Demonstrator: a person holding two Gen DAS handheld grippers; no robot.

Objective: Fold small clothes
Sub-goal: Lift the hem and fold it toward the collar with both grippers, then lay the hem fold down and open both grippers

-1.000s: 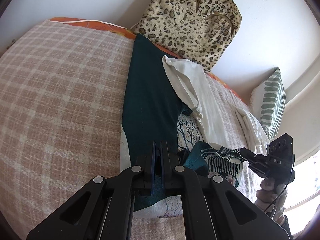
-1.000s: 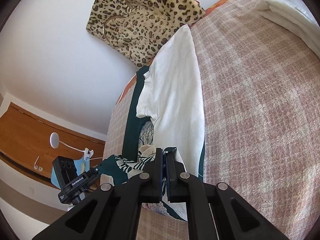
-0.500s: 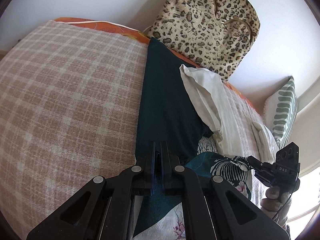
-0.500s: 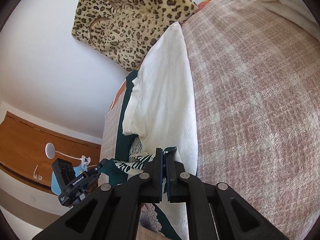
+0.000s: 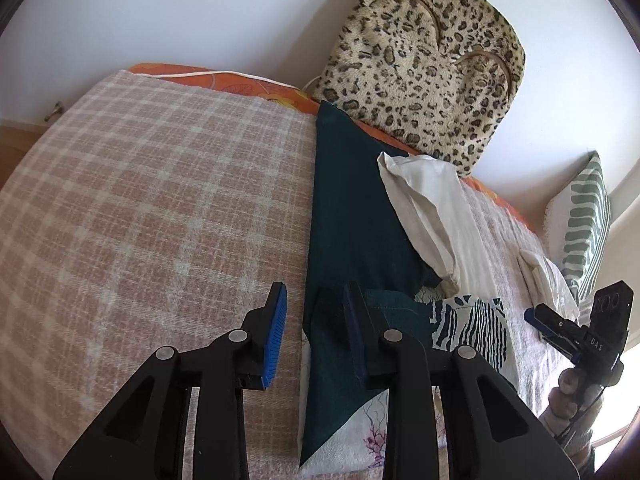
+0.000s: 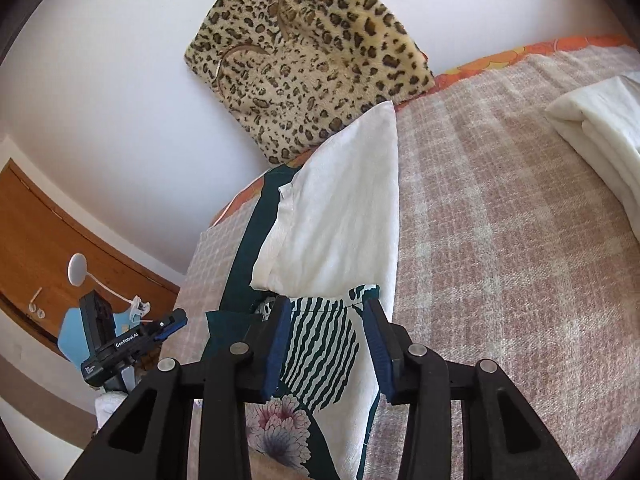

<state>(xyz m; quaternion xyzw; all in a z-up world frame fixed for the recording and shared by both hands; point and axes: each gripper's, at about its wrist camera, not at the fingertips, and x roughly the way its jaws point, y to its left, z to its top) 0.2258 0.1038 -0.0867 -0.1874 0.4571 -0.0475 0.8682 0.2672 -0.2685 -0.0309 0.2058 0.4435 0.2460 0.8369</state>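
Garment (image 5: 356, 216) of dark teal with zebra-stripe and floral patches lies stretched along the bed (image 5: 160, 200), its white lining folded over the right half. Left gripper (image 5: 314, 320) hangs above the near teal corner, jaws wide and holding nothing; right gripper (image 6: 326, 334) hangs over the striped patch, jaws likewise wide. Leopard-print cushion (image 6: 304, 52) leans on the wall beyond, folded white cloth (image 6: 600, 136) lies well apart to the right

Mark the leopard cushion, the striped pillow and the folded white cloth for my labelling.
leopard cushion (image 5: 424, 60): left wrist view, middle of its front.
striped pillow (image 5: 584, 220): left wrist view, its patterned face.
folded white cloth (image 6: 600, 140): right wrist view, its top layer.
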